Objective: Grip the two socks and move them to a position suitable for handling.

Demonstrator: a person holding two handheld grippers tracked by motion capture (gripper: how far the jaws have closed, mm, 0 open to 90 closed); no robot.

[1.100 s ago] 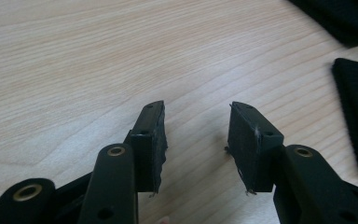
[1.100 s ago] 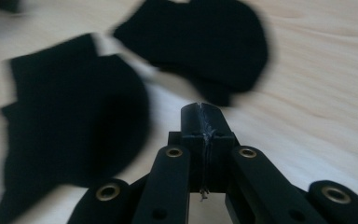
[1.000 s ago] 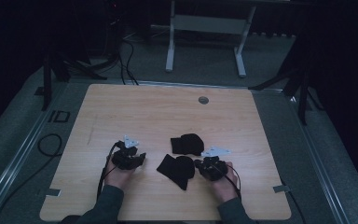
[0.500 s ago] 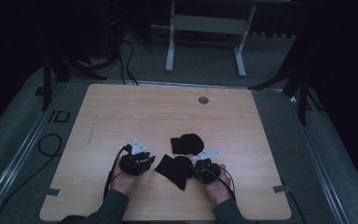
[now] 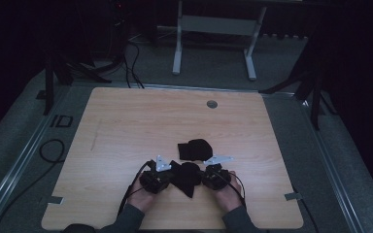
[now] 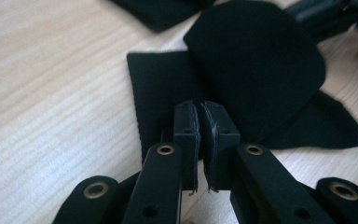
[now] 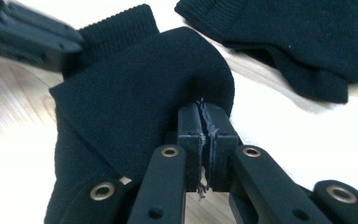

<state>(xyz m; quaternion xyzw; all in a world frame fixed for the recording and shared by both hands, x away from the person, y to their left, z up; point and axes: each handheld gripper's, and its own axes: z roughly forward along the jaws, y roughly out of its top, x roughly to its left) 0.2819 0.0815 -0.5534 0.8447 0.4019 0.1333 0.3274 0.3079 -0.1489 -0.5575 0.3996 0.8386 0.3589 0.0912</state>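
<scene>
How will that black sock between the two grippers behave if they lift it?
The black sock is thin knit, already folded over itself, so it will likely droop. It looks light. Its ribbed cuff should give the left gripper and right gripper grip rather than slip.

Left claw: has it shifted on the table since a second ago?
Yes. The left claw has slid rightward, away from the table's left edge, to the near black sock. Its jaws have just closed on the sock's cuff.

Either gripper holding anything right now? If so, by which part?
Both hold the black knit sock. The left gripper, its jaws just closed, pinches the ribbed cuff edge; the right gripper pinches the folded-over end.
</scene>
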